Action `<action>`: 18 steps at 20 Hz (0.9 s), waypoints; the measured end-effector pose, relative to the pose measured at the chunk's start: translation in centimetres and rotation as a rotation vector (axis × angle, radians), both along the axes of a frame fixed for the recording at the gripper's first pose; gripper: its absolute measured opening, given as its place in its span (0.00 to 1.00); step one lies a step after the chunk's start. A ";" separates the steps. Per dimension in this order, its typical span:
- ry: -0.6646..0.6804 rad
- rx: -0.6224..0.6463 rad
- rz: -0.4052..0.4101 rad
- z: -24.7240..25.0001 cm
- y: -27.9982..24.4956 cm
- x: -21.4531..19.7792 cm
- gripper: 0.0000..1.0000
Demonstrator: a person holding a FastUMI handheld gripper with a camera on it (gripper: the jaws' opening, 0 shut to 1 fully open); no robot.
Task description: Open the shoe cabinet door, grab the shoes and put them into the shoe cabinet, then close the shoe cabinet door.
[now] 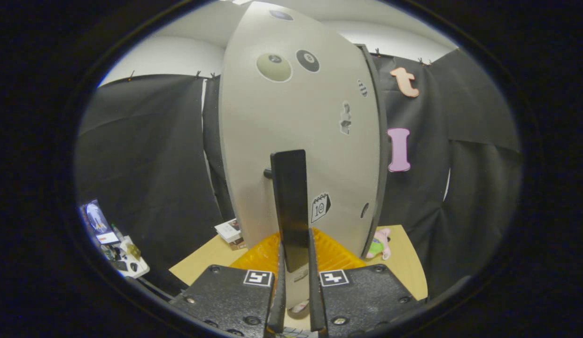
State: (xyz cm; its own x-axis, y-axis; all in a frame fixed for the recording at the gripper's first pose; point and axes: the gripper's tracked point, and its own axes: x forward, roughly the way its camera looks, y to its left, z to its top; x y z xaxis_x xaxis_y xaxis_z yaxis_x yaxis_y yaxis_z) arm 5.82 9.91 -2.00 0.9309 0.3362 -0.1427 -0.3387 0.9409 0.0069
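Your gripper (pixel 295 274) has its fingers drawn close together around the lower end of the dark upright handle (pixel 289 206) on the cabinet door (pixel 300 141), and both fingers (pixel 278 291) look pressed against it, so you seem to have a firm hold. The door is a pale panel dotted with stickers, standing just ahead of you and angled so that you see its face and one dark edge beside the black cloth wall.

Whether you are on the opening pull or the closing push is hard to judge. The cabinet's inside is hidden behind the door, so you cannot tell whether shoes are already in there. No shoe is plainly visible; something small and pale sits low between the fingers, too obscured to name.

Beyond the door's foot lie an orange ribbed mat (pixel 329 253) on a wooden table (pixel 404 263), a small plush toy (pixel 379 244) and a little box (pixel 229 231).

If this is the first step, the shoes and the closing are still ahead of you; if it is the last, only the door's swing shut remains.
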 end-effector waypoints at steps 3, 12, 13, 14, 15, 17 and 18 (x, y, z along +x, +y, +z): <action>0.018 0.024 -0.017 -0.2 -2.5 -0.6 0.21; 0.012 -0.004 -0.088 0.0 -10.0 -2.1 0.10; 0.011 0.001 -0.107 0.0 -10.9 -2.1 0.09; 0.007 0.000 -0.127 0.1 -11.9 -1.9 0.08; 0.002 -0.013 -0.152 0.0 -12.5 -1.8 0.07; -0.001 -0.018 -0.202 -0.1 -14.6 -1.3 0.04; 0.001 0.001 -0.219 0.0 -15.7 -1.2 0.04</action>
